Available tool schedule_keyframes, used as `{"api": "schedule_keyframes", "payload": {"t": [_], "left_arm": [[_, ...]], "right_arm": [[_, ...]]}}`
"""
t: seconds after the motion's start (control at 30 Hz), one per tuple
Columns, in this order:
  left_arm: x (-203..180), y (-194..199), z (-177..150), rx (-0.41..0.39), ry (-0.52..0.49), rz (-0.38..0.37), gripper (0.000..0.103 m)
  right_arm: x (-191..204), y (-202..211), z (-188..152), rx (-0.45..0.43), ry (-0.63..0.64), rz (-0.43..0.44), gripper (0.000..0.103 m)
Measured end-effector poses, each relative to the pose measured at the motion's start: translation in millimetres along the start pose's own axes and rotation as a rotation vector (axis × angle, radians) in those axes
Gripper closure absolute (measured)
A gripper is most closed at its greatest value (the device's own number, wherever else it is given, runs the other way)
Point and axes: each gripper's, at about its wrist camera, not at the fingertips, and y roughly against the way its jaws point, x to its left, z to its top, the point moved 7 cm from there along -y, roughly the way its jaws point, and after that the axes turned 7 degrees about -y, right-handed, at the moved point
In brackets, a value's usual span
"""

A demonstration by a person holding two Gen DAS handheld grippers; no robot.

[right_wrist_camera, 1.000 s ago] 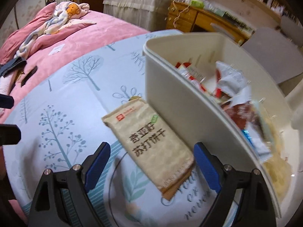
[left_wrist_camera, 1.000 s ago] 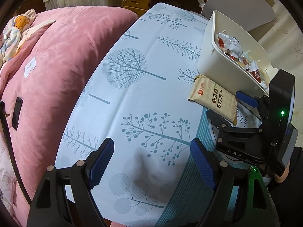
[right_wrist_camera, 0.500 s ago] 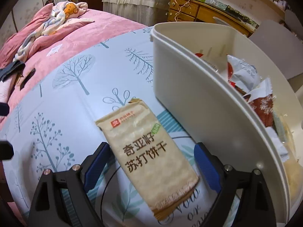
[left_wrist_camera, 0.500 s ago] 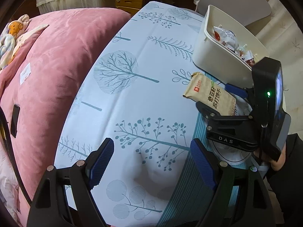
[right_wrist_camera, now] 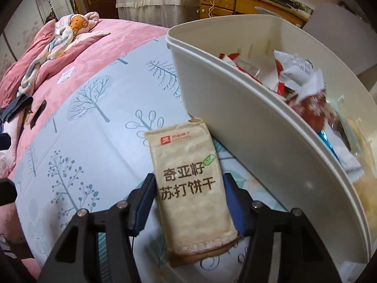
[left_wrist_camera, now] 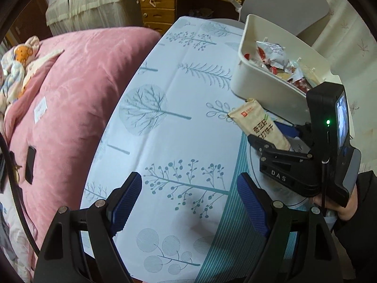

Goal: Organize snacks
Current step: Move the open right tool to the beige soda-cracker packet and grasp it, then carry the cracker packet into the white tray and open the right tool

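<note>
Cracker packet [right_wrist_camera: 190,184], tan and flat, lies on the tree-print tablecloth [right_wrist_camera: 94,127] beside the white snack bin [right_wrist_camera: 259,141]. My right gripper [right_wrist_camera: 188,195] has just been closing; its blue pads now pinch the packet's long edges near mid-length. I judge it light, crinkly, with brittle crackers inside, so a gentle squeeze suits. My left gripper [left_wrist_camera: 188,205] hangs spread, holding nothing.

We look steeply down from both wrists. Our right view sits close over the cracker packet [right_wrist_camera: 190,188]; our left, farther back, shares it and the white bin [left_wrist_camera: 264,89].
</note>
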Motion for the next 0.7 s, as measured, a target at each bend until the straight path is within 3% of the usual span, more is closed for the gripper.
{"api": "schedule_keyframes", "payload": {"t": [0.37, 0.53, 0.7], "left_arm": [[-31.4, 21.5, 13.9, -0.057, -0.086, 0.053, 0.021], [-50.1, 32.1, 18.6, -0.073, -0.114, 0.040, 0.021], [-68.6, 44.8, 24.8, -0.108, -0.148, 0.021, 0.021]], "right_arm": [[-13.7, 36.3, -42.1, 0.061, -0.143, 0.066, 0.049], [-23.2, 78.2, -52.7, 0.016, -0.191, 0.086, 0.048], [-44.4, 129.4, -45.8, -0.093, -0.241, 0.092, 0.048]]}}
